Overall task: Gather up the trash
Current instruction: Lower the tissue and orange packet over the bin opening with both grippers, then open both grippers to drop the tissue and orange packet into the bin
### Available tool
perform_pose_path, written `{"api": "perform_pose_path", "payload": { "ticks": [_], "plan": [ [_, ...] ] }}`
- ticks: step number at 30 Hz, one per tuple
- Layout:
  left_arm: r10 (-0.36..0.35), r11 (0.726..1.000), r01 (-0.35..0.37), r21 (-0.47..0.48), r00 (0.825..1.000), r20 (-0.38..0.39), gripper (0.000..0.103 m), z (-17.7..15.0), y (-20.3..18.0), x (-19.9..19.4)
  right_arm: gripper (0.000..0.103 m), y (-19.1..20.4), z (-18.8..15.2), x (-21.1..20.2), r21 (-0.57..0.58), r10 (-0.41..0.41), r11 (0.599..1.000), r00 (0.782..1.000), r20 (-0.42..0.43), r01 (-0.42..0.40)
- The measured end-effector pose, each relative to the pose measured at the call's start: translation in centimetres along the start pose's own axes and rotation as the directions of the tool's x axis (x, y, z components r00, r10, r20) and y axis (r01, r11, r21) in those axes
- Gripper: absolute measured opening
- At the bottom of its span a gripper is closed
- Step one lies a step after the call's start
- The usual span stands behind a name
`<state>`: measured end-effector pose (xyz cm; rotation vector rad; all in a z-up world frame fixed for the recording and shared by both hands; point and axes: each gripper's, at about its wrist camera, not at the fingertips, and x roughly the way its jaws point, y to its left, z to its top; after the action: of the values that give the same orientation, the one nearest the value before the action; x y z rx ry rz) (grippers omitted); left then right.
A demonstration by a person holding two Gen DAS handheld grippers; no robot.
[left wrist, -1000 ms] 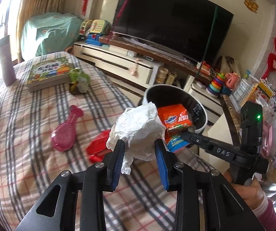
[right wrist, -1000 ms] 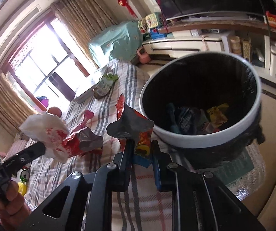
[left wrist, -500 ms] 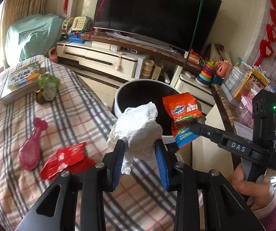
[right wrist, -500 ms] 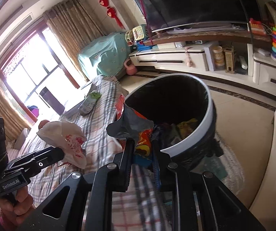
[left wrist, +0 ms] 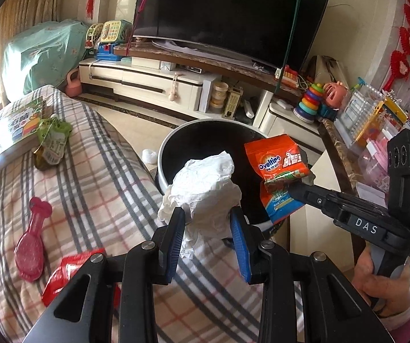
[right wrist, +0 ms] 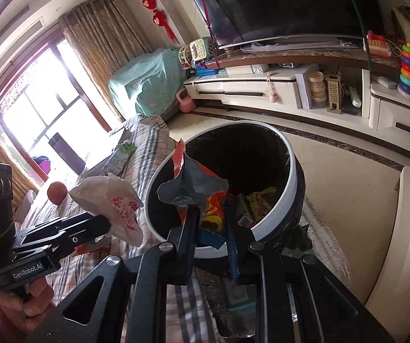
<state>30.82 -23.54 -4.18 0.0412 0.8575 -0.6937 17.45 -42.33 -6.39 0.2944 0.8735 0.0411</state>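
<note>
My left gripper is shut on a crumpled white paper ball, held at the near rim of a round bin with a white rim and black liner. My right gripper is shut on an orange Ovaltine snack bag, which hangs over the bin. In the left wrist view that bag and the right gripper come in from the right above the bin. In the right wrist view the left gripper holds the paper ball just left of the bin. Wrappers lie inside the bin.
On the plaid cover lie a red wrapper, a pink brush, a green pouch and a book. Behind the bin stand a white TV cabinet, a large TV and toys.
Both grippers have moved toward the bin with their loads. The bin now sits straight ahead of the paper ball, and the red wrapper and pink brush have slid to the lower left.
</note>
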Motion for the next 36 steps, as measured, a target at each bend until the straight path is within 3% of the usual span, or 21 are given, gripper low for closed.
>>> {"api": "perform_pose_path", "payload": {
  "ticks": [17,36],
  "plan": [
    [0.023,1.0,-0.023,-0.002,0.998,-0.054,0.032,3.2,-1.0,5.0,0.019,-1.7,2.4,1.6,0.008,-0.027,1.0,0.999,-0.02,0.027],
    [0.04,0.999,-0.041,-0.003,0.996,-0.079,0.033,4.2,-1.5,6.6,0.02,-2.6,3.3,3.0,0.0,-0.054,0.999,0.997,-0.059,0.054]
  ]
}}
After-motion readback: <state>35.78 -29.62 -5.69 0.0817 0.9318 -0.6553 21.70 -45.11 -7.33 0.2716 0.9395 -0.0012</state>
